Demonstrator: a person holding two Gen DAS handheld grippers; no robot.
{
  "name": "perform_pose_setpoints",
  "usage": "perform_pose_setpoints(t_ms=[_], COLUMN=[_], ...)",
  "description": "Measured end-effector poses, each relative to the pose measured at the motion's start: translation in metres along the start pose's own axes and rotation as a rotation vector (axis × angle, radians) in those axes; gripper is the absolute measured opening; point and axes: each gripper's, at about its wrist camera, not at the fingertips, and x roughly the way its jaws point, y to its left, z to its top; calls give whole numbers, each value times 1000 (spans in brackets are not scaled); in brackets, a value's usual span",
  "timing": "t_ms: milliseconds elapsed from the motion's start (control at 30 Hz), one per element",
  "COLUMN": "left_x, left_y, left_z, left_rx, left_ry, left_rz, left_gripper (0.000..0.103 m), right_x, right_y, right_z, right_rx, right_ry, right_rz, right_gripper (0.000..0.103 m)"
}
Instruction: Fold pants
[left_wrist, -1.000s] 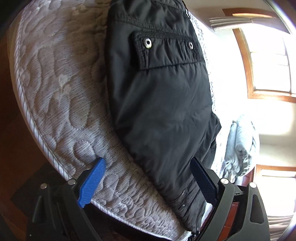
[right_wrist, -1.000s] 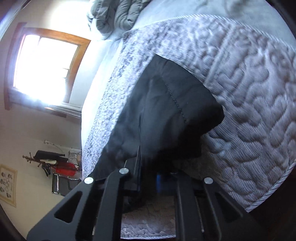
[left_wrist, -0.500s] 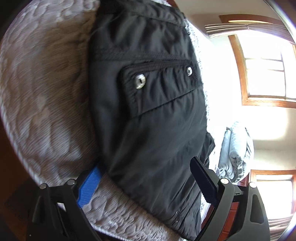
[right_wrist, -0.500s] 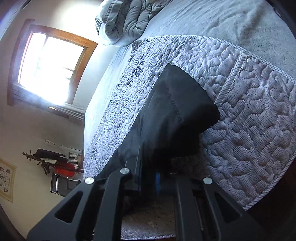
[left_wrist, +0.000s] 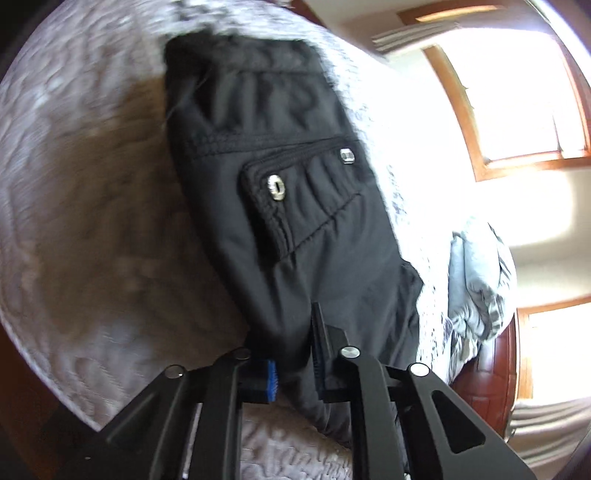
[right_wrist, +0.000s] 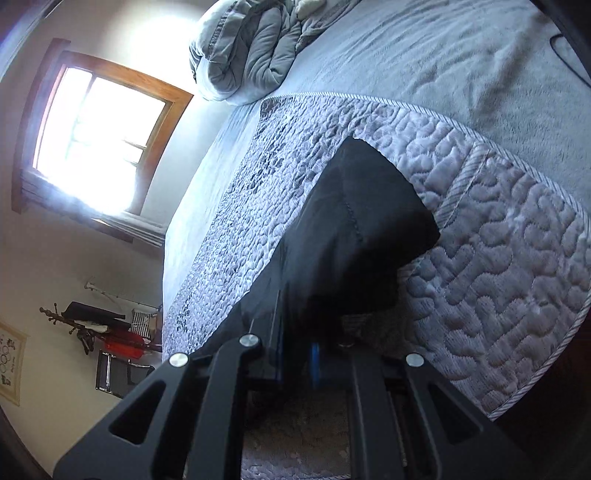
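Observation:
The black pants (left_wrist: 295, 229) lie on the quilted grey bedspread (left_wrist: 96, 221), with a flap pocket and two metal snaps facing up. My left gripper (left_wrist: 295, 365) is shut on the near edge of the pants below the pocket, cloth pinched between its blue pads. In the right wrist view the pants' leg end (right_wrist: 362, 236) rises from the quilt (right_wrist: 498, 258). My right gripper (right_wrist: 306, 354) is shut on that cloth and holds it lifted.
A bunched grey comforter (right_wrist: 251, 51) lies at the bed's far end, also seen in the left wrist view (left_wrist: 480, 280). Bright windows (right_wrist: 96, 140) are on the wall. A coat rack with clothes (right_wrist: 99, 328) stands by the wall. The quilt's corded edge (right_wrist: 546, 362) is near.
My left gripper has moved forward over the pants and closed from wide open onto their near edge. My right gripper stayed shut on the leg end and lifted it higher.

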Motion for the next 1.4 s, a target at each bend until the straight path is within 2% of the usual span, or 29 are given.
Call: perform_pose_setpoints(t_ms=[67,133,267,367,600,833,933,1067,1167,1233,1333,1400], left_x=[3,7,17,19,21,19,19,12,5,0,-9,-17], left_y=[-16,-24,-21,-11,-10,-6,-8,-9,-9,-10,-11,-14], left_z=[-4,-13,-27,-29,-25,-26,-28,-30,-33,-34,-37,-39], left_rx=[31,64,67,56,83,70,66,82,97,98,110,124], left_ry=[-8,-11,5,12,28,25,34,27,22,15,9,2], left_rz=[-13,4,20,21,45,40,48,52,56,65,57,62], left_gripper=[12,12,12,12,13,16,22,23,33,46,47,52], right_x=[-6,-10,-4,7,19,24,24,20,19,16,13,11], right_y=[2,1,-27,-52,-74,-62,-58,-45,-28,-15,5,20], right_z=[9,15,24,21,8,7,8,6,8,9,9,8], right_rx=[-23,-39,35,86,122,74,82,51,13,-16,-64,-102], right_ry=[-19,-37,-27,7,25,42,32,4,-17,-35,-59,-73], right_rz=[-15,-36,-98,-144,-189,-270,-276,-296,-306,-307,-310,-310], right_gripper=[9,9,9,9,9,9,9,9,9,9,9,9])
